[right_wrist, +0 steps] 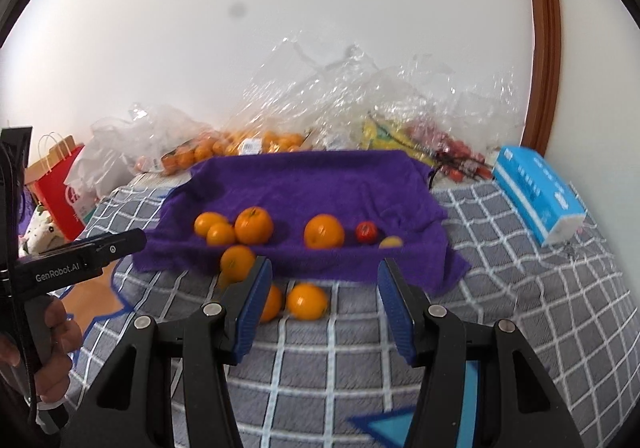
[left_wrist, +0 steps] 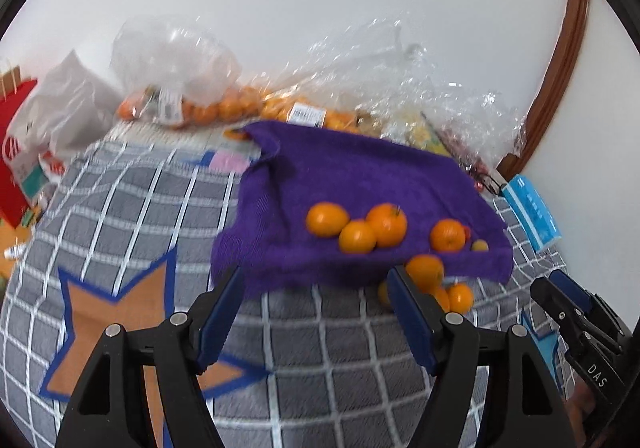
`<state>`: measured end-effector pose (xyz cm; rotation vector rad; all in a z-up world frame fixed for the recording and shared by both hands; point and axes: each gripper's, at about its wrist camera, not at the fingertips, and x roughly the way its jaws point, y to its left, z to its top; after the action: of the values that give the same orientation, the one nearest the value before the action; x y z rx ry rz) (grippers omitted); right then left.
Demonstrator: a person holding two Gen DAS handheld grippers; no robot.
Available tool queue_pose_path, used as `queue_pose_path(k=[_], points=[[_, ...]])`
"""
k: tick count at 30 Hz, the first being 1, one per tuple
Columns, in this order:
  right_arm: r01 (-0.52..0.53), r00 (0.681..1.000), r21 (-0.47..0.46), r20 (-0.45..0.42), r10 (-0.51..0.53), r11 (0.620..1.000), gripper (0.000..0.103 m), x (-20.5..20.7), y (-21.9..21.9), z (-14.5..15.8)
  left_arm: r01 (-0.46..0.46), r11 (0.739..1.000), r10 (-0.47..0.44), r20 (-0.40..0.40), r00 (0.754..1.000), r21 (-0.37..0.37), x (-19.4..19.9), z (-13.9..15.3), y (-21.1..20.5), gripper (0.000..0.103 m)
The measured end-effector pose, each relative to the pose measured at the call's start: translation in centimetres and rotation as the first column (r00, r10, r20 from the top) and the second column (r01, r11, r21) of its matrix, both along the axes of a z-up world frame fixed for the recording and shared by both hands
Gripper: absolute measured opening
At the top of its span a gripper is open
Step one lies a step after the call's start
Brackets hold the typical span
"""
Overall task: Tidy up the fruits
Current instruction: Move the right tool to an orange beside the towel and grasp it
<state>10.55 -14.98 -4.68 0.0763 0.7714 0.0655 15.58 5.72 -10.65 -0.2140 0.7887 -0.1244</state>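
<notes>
A purple towel (left_wrist: 360, 184) (right_wrist: 320, 184) lies on a grey checked cloth (right_wrist: 320, 368). Several oranges (left_wrist: 386, 224) (right_wrist: 253, 225) sit in a loose row on the towel, with a red tomato (right_wrist: 367, 232) and a small yellow fruit (right_wrist: 391, 242) at the right end. One orange (right_wrist: 237, 262) rests at the towel's front edge, and two more (right_wrist: 307, 301) lie on the cloth just in front. My left gripper (left_wrist: 316, 276) hovers open over the towel's near edge and holds nothing. My right gripper (right_wrist: 325, 268) is open above the loose oranges, nothing between its fingers.
Bagged oranges (left_wrist: 224, 108) and crumpled clear plastic (right_wrist: 320, 88) line the back by the wall. A blue tissue pack (right_wrist: 540, 200) lies at the right and a red paper bag (right_wrist: 56, 188) stands at the left. A hand (right_wrist: 56, 328) holds the left gripper's handle.
</notes>
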Motion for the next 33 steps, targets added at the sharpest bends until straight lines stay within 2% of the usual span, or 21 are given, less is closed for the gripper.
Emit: queue_pose_path(k=[8,16,19,23,33], points=[[-0.027,0.999,0.025,-0.026,0.028,0.999,0.055,-2.0,0.3,-1.0,-0.032,0.999,0.032,-0.036,0.999,-0.004,-3.0,-1.3,1.5,0.070],[-0.054,0.998,0.030,-0.031,0.055,0.998,0.055,-2.0,0.8,-1.6,-0.051,0.999,0.051,-0.049,0.997,0.007,-3.7,-1.7,1.9,0.070],[-0.064,0.997,0.030,-0.045,0.065,0.998,0.054,-1.3,1.1,-2.3,-0.044,0.999,0.044,-0.053,0.998,0.004,-3.5,-1.9,1.9,0.070],[-0.090,0.994,0.037,-0.062,0.092,0.995,0.047,0.2,1.9,-3.0,-0.031,0.999,0.032,-0.061,0.998,0.013,-2.6,-2.3,1.9,0.070],[-0.153,0.983,0.052,-0.097,0.157,0.987,0.046,5.8,5.1,-4.4,-0.039,0.998,0.043,-0.077,0.996,0.057,0.0,-2.7,3.1,0.070]])
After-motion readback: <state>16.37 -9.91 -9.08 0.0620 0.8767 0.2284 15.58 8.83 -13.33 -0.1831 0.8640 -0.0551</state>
